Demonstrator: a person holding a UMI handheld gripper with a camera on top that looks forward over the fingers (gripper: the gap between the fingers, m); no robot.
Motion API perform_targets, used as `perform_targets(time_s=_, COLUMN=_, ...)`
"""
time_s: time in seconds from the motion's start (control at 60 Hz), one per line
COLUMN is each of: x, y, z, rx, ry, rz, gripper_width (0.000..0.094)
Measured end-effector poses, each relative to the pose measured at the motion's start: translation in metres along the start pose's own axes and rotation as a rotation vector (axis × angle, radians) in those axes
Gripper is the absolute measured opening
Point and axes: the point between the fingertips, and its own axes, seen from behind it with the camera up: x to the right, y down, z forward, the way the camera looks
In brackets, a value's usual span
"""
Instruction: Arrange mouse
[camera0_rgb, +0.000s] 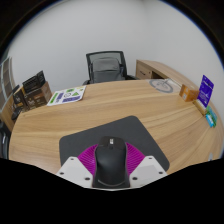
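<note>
The gripper has its magenta-padded fingers closed against both flanks of the black computer mouse, which sits between them over the near edge of the dark grey rectangular mouse mat (contact with the mat cannot be confirmed). The mat lies at the near edge of the light wooden desk. Judgement: the placing step is in hand; next, settle the mouse squarely on the mat and release.

Wooden table carries mousepad, leaflet, disc.
</note>
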Motion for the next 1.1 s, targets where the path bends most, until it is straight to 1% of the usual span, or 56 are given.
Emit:
perform_targets(time_s=0.033, x=0.000, y=0.005, z=0.003, rx=-0.008, ry=-0.004, rz=0.004, gripper_width=0.0360)
perform_targets(time_s=0.083, x=0.001, y=0.003, z=0.003, rx=0.009, ry=-0.004, rz=0.007, gripper_width=0.0379)
perform_targets(time_s=0.15, x=0.000, y=0.003, z=0.002, rx=0.016, ry=-0.006, rz=0.016, gripper_width=0.0479)
perform_targets(time_s=0.183, x=0.000, y=0.005, z=0.002, rx=0.011, ry=-0.011, rz=0.007, gripper_width=0.0560)
perform_targets(time_s=0.2, x=0.001, y=0.005, z=0.001, rx=0.008, ry=-0.007, rz=0.008, gripper_width=0.0631)
perform_targets(time_s=0.233, x=-0.001, y=0.004, z=-0.002, rx=0.011, ry=-0.016, rz=0.014, gripper_width=0.0832)
perform_targets(time_s=0.25, x=-0.002, y=0.003, z=-0.004, rx=0.016, ry=-0.021, rz=0.015, gripper_width=0.0877)
perform_targets(time_s=0.267, x=-0.002, y=0.001, z=-0.007, rx=0.019, ry=-0.023, rz=0.014, gripper_width=0.0840)
perform_targets(time_s=0.3, x=0.001, y=-0.003, z=-0.014, rx=0.031, ry=-0.014, rz=0.012, gripper_width=0.0823)
perform_targets(time_s=0.35, x=0.005, y=-0.008, z=-0.028, rx=0.033, ry=0.002, rz=0.013, gripper_width=0.0868)
perform_targets(time_s=0.383, x=0.006, y=-0.010, z=-0.041, rx=0.031, ry=0.006, rz=0.017, gripper_width=0.0864)
perform_targets(time_s=0.45, x=0.002, y=-0.017, z=-0.074, rx=0.040, ry=-0.021, rz=0.014, gripper_width=0.0862)
perform_targets(time_s=0.55, x=0.004, y=-0.022, z=-0.137, rx=0.046, ry=-0.019, rz=-0.012, gripper_width=0.0859)
perform_targets(time_s=0.65, x=0.018, y=-0.021, z=-0.212, rx=0.045, ry=0.036, rz=-0.073, gripper_width=0.0862)
perform_targets(time_s=0.717, x=0.023, y=-0.020, z=-0.265, rx=0.061, ry=0.059, rz=-0.113, gripper_width=0.0863)
perform_targets(time_s=0.817, x=0.031, y=-0.004, z=-0.335, rx=0.072, ry=0.080, rz=-0.149, gripper_width=0.0864)
perform_targets(time_s=0.9, x=0.031, y=0.021, z=-0.377, rx=0.042, ry=0.061, rz=-0.121, gripper_width=0.0862)
perform_targets(time_s=1.017, x=0.036, y=0.040, z=-0.414, rx=0.026, ry=0.051, rz=-0.108, gripper_width=0.0863)
perform_targets(time_s=1.1, x=0.036, y=0.046, z=-0.428, rx=0.034, ry=0.047, rz=-0.102, gripper_width=0.0864)
